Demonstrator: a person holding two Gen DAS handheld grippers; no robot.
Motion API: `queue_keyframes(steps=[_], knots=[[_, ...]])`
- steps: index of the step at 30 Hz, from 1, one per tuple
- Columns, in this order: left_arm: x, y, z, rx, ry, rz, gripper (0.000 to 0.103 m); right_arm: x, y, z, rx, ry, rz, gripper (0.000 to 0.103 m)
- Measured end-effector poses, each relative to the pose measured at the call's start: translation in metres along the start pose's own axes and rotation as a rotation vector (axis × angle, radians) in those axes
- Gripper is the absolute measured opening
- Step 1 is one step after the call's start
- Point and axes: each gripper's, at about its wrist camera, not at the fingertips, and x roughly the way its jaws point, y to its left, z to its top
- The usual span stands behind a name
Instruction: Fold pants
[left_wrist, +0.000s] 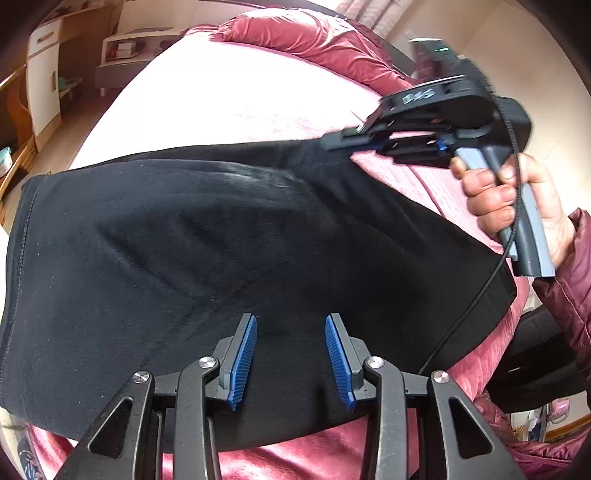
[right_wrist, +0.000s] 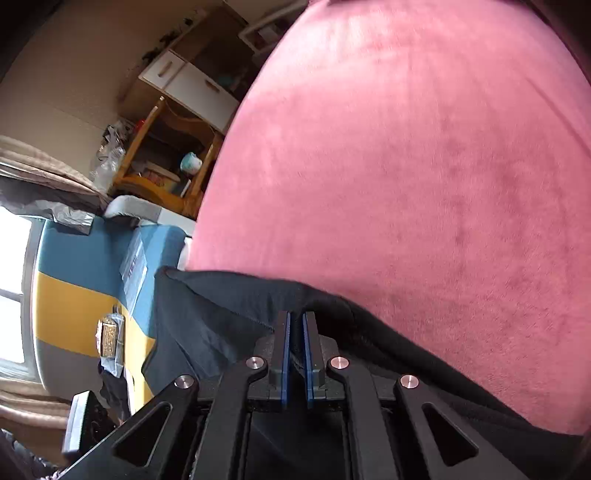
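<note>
Black pants (left_wrist: 184, 258) lie spread across a pink bed cover (left_wrist: 240, 92), filling the middle of the left wrist view. My left gripper (left_wrist: 291, 317) hovers over their near edge, open, its blue pads (left_wrist: 243, 354) wide apart with nothing between them. My right gripper (left_wrist: 328, 142), held in a person's hand (left_wrist: 498, 199), reaches the pants' far edge at the upper right. In the right wrist view, this right gripper (right_wrist: 295, 315) is shut, its pads close together on a raised fold of the pants (right_wrist: 221, 325).
A rumpled red quilt (left_wrist: 314, 33) lies at the far end of the bed. A black cable (left_wrist: 480, 291) hangs from the right gripper across the pants' right end. A maroon sleeve (left_wrist: 569, 280) is at the right. Wooden shelves (right_wrist: 166, 158) and a white cabinet (left_wrist: 40, 74) stand beyond the bed's left side.
</note>
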Motion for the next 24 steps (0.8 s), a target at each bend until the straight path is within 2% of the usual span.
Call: queue_keyframes(steps=[2,4,8,10,12,14,17,19,20,21,22,24], knots=[[0.005,0.006,-0.002,-0.019,0.018,0.023,0.039,-0.005,0.000,0.005,0.001,-0.052,-0.019,0.004],[0.014,0.014,-0.003,-0.053,0.048,0.021,0.039,0.006,-0.010,0.007,0.019,-0.027,-0.066,0.004],[0.016,0.020,-0.003,-0.074,0.050,0.021,0.039,0.034,-0.022,0.006,0.032,0.020,-0.142,0.004],[0.010,0.020,-0.001,-0.076,0.053,0.025,0.039,0.037,-0.026,0.006,0.043,0.020,-0.135,0.004],[0.001,0.017,0.003,-0.064,0.034,0.029,0.040,0.030,-0.026,0.005,0.060,0.009,-0.090,0.005],[-0.010,0.014,0.009,-0.046,-0.006,0.011,0.040,0.014,-0.024,0.004,0.073,-0.022,-0.060,0.010],[-0.018,0.011,0.024,-0.026,-0.043,0.001,0.040,-0.010,-0.017,-0.003,0.053,-0.055,-0.035,0.010],[-0.019,0.010,0.035,-0.018,-0.058,-0.005,0.040,-0.024,-0.015,-0.010,0.011,-0.037,-0.028,0.010],[-0.017,0.011,0.040,-0.014,-0.059,-0.006,0.040,-0.028,-0.016,-0.015,-0.001,-0.026,-0.040,0.017],[-0.015,0.011,0.045,-0.011,-0.058,-0.007,0.040,-0.032,-0.017,-0.019,-0.019,-0.018,-0.072,0.030],[-0.012,0.011,0.049,-0.008,-0.059,0.000,0.040,-0.034,-0.018,-0.024,-0.045,-0.010,-0.109,0.035],[-0.007,0.013,0.055,-0.007,-0.053,0.022,0.040,-0.035,-0.027,-0.032,-0.070,0.028,-0.158,0.037]])
